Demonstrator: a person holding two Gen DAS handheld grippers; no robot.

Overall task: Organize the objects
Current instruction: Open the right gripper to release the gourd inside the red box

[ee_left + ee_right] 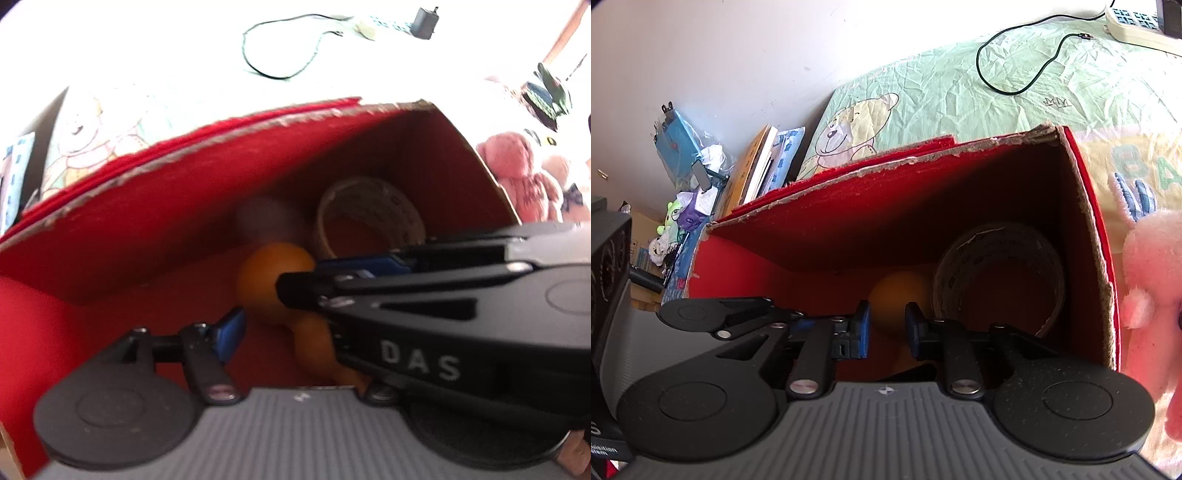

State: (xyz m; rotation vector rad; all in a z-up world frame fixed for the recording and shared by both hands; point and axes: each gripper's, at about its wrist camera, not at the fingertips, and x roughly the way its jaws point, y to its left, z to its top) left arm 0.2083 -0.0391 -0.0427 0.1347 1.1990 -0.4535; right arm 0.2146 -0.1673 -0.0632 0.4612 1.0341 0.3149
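Observation:
A red cardboard box (147,229) stands open on the bed; it also shows in the right wrist view (820,221). Inside lie an orange rounded toy (273,277), a tape roll (369,218) and a blurred grey ball (269,218). My left gripper (258,314) is open inside the box with the orange toy between and beyond its fingers. My right gripper (886,332) is open at the box mouth, with the orange toy (897,295) just past its blue pads and the tape roll (997,277) to the right.
The box sits on a green bear-print bedsheet (960,92). A black cable (1008,88) and a power strip (1134,26) lie at the back. A pink plush toy (1152,295) sits right of the box. Books and clutter (757,166) stand at the left.

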